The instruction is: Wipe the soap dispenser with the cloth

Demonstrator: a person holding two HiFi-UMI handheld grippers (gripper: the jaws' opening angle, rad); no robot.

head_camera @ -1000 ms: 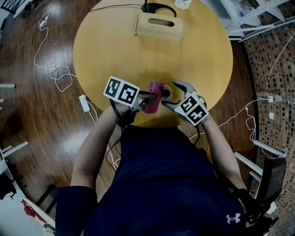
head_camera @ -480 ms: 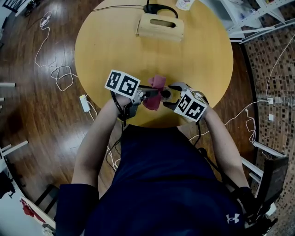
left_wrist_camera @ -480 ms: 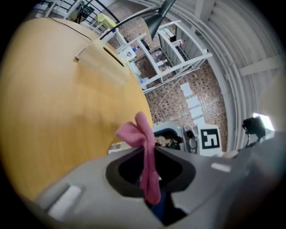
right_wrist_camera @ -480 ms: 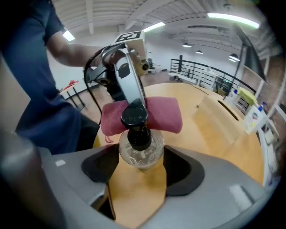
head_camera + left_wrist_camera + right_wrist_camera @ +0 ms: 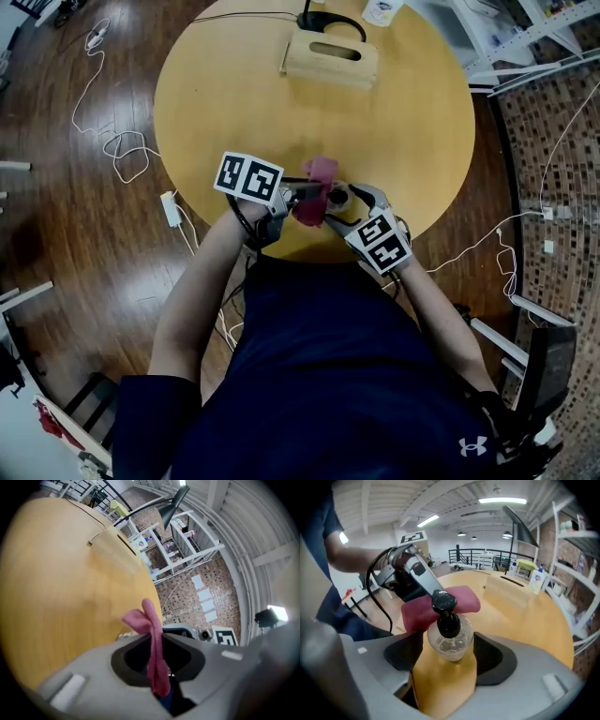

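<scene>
A clear soap dispenser with a black pump stands on the round wooden table near its front edge; it also shows in the head view as the dispenser. My right gripper has a jaw on each side of it, and the jaws are opening, close to the bottle but not pressing. My left gripper is shut on a pink cloth. That cloth lies against the far side of the pump. In the head view the left gripper and right gripper meet at the cloth.
A wooden box with a slot sits at the table's far side, a black lamp base behind it. White cables trail over the wooden floor at left. Shelving stands beyond the table.
My right gripper has rolled and shifted a little toward the table's front edge, its jaws now around the dispenser. The left gripper and cloth have barely moved.
</scene>
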